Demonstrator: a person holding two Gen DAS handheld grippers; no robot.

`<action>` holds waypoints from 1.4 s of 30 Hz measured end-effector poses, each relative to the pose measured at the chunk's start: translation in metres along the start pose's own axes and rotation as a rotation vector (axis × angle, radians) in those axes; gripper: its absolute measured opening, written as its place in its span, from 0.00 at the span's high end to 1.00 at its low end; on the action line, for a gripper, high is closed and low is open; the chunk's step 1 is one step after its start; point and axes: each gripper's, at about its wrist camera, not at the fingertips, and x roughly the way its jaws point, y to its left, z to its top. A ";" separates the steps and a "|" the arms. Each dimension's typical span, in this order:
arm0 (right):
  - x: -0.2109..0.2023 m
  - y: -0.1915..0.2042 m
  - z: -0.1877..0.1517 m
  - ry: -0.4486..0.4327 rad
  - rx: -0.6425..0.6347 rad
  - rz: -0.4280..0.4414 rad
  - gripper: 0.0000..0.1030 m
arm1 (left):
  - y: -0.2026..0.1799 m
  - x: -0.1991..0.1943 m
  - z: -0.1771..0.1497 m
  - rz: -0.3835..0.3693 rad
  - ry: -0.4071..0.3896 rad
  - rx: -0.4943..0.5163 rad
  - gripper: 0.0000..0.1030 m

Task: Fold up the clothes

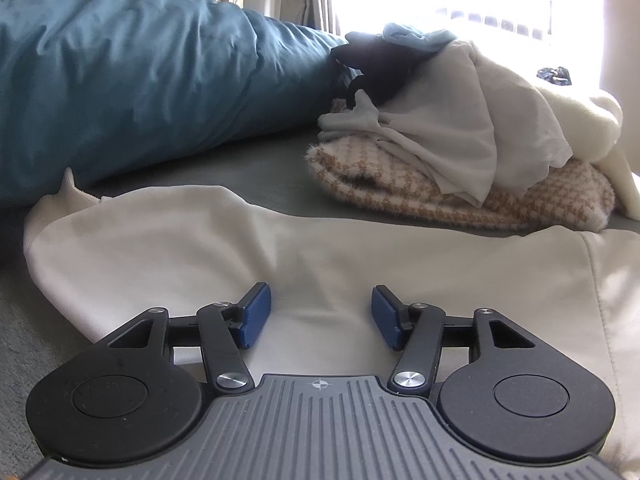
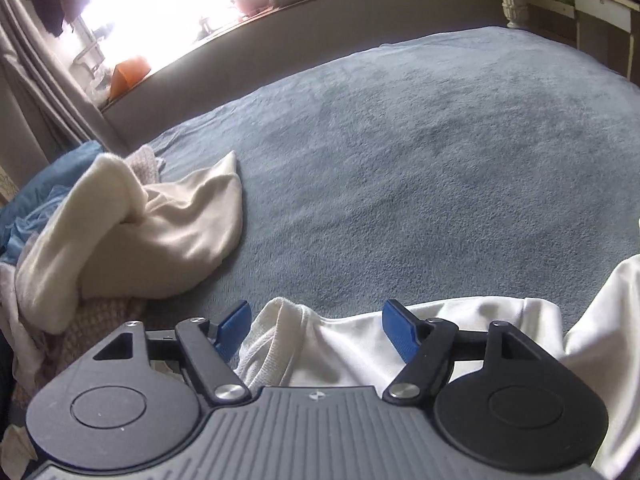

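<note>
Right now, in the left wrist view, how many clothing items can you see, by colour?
White garment: 1
Tan houndstooth knit: 1
Pale grey garment: 1
Cream fleece: 1
Black garment: 1
Light blue garment: 1
Total: 6

Right gripper jaws spread; white garment bunched between blue fingers, contact unclear; cream pile beyond left finger.
</note>
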 end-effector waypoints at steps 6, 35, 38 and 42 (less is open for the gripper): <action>0.017 0.065 -0.016 0.065 -0.217 0.123 0.39 | 0.006 0.000 -0.001 -0.027 -0.008 -0.033 0.45; 0.083 0.188 -0.048 0.179 -0.421 0.173 0.95 | 0.026 -0.003 -0.005 -0.143 -0.035 -0.162 0.40; 0.084 0.189 -0.054 0.128 -0.450 0.172 0.95 | 0.026 -0.003 -0.004 -0.141 -0.035 -0.159 0.40; 0.106 0.188 -0.061 0.131 -0.441 0.148 0.94 | 0.025 -0.003 -0.004 -0.137 -0.034 -0.155 0.40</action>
